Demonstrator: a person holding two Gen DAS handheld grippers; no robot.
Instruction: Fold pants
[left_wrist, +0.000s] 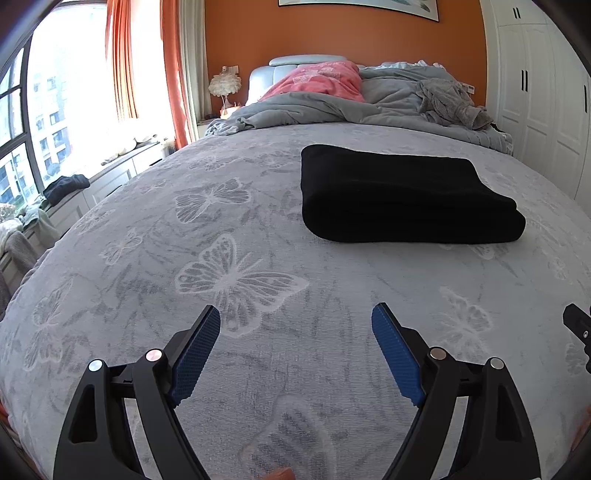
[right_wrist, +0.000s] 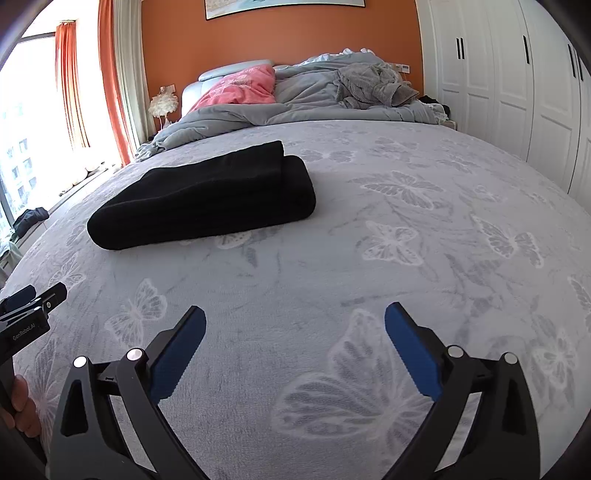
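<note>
The black pants (left_wrist: 406, 195) lie folded into a thick rectangle on the grey butterfly bedspread (left_wrist: 240, 258), ahead and to the right in the left wrist view. In the right wrist view the same pants (right_wrist: 207, 206) lie ahead and to the left, folded edge toward me. My left gripper (left_wrist: 295, 317) hovers over bare bedspread, well short of the pants, open with nothing between its blue pads. My right gripper (right_wrist: 295, 317) is likewise open and empty above the bedspread (right_wrist: 369, 258). The left gripper's body (right_wrist: 26, 317) shows at the left edge of the right wrist view.
A rumpled grey duvet (left_wrist: 332, 107), a pink pillow (left_wrist: 321, 83) and a grey garment (left_wrist: 450, 103) are heaped at the head of the bed. White wardrobe doors (right_wrist: 517, 92) stand on the right. A window with orange curtains (left_wrist: 122, 62) and a cluttered sill is on the left.
</note>
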